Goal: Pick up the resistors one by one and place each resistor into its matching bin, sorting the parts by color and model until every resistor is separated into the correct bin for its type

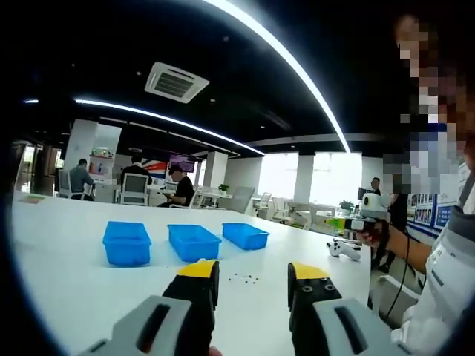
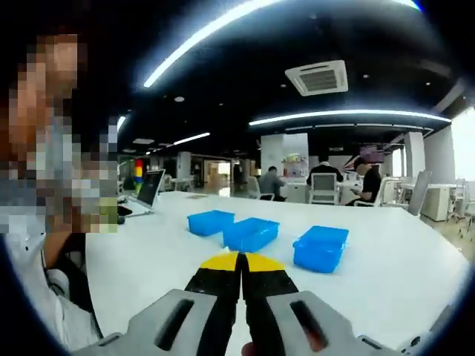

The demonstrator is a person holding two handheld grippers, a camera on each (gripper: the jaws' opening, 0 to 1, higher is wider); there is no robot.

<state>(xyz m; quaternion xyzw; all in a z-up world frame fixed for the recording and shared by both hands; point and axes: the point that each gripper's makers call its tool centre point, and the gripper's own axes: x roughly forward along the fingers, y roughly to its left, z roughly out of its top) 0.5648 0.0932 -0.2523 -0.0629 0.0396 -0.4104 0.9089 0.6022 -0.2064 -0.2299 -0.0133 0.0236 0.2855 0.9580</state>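
Three blue bins [image 1: 190, 241] stood in a row on the white table [image 1: 67, 282], the resistors [image 1: 244, 279] scattered just beside them. Your left gripper [image 1: 253, 282] was spread wide, your right gripper [image 2: 240, 265] pressed together on nothing. You needed to lower the left slowly over one resistor only.
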